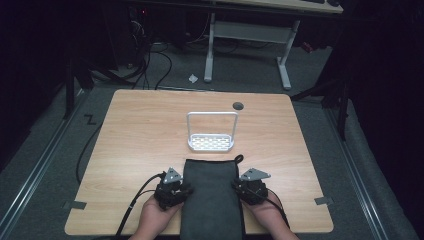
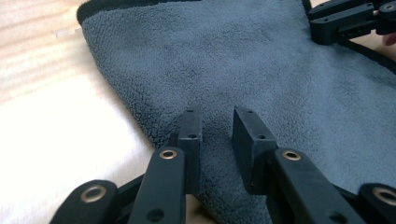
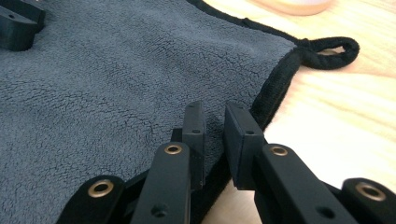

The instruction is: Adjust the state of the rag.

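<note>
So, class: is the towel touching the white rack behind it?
Apart. The high view shows bare wood between the towel's far edge and the white rack.

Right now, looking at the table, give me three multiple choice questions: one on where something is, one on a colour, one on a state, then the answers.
1. Where does the white rack stand?
A. beyond the towel's far edge
B. on top of the towel
C. at the table's left edge

2. What colour is the towel?
A. bright red
B. dark grey with black trim
C. yellow

3. How does the towel lie?
A. crumpled in a ball
B. hung on the rack
C. flat, its near end over the table edge

Answers:
1 A, the rack sits just past the towel in the high view.
2 B, both gripper views show grey pile and a black hem.
3 C, it lies spread between the left gripper and the right gripper.
</note>
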The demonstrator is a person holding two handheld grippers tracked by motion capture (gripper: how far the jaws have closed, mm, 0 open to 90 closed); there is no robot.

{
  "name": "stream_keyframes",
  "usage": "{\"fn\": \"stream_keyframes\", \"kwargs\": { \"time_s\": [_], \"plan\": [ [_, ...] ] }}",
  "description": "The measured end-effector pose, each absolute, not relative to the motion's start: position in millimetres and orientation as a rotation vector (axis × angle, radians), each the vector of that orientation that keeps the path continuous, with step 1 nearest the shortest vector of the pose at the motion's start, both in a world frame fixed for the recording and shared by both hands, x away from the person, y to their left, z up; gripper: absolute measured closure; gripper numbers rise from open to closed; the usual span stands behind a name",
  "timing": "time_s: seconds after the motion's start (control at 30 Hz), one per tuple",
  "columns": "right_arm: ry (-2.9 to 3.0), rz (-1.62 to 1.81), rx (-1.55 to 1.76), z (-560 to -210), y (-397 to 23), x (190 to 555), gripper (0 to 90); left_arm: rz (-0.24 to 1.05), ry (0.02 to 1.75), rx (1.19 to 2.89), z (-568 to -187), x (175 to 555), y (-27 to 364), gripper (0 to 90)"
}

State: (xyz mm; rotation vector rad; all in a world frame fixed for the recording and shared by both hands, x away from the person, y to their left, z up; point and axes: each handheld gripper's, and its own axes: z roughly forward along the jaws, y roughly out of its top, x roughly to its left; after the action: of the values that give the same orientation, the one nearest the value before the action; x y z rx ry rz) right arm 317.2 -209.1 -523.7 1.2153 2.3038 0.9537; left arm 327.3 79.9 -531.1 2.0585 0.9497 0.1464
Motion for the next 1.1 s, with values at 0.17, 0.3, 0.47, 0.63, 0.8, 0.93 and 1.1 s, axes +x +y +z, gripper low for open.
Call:
{"fn": "stream_keyframes", "kwargs": {
  "time_s": [0.17,0.3,0.47,0.63,0.8,0.93,1.1],
  "plan": [
    [2.296,0.979,1.198,-526.1,-206.4,307.9,77.1,0.101,0.960,2.009,-533.7,319.3,87.3,70.0],
    [2.292,0.965,1.180,-526.7,-203.7,306.3,76.1,0.149,0.980,1.980,-529.5,328.1,94.0,62.5],
    [2.300,0.976,1.179,-526.9,-205.4,307.4,76.0,0.210,1.070,1.913,-525.5,356.9,104.6,51.1],
    [2.305,0.988,1.175,-527.4,-206.6,307.8,75.9,0.217,1.117,1.915,-529.2,384.3,96.3,43.3],
    [2.304,0.993,1.172,-527.7,-206.8,307.7,75.3,0.207,1.134,1.922,-535.1,393.1,87.1,47.3],
    [2.305,1.003,1.177,-527.3,-207.3,308.1,73.8,0.202,1.110,1.933,-536.4,391.3,82.6,60.3],
    [2.253,1.033,1.161,-518.9,-208.8,306.8,70.5,0.145,1.105,1.922,-538.5,392.9,85.8,75.8]
  ]
}}
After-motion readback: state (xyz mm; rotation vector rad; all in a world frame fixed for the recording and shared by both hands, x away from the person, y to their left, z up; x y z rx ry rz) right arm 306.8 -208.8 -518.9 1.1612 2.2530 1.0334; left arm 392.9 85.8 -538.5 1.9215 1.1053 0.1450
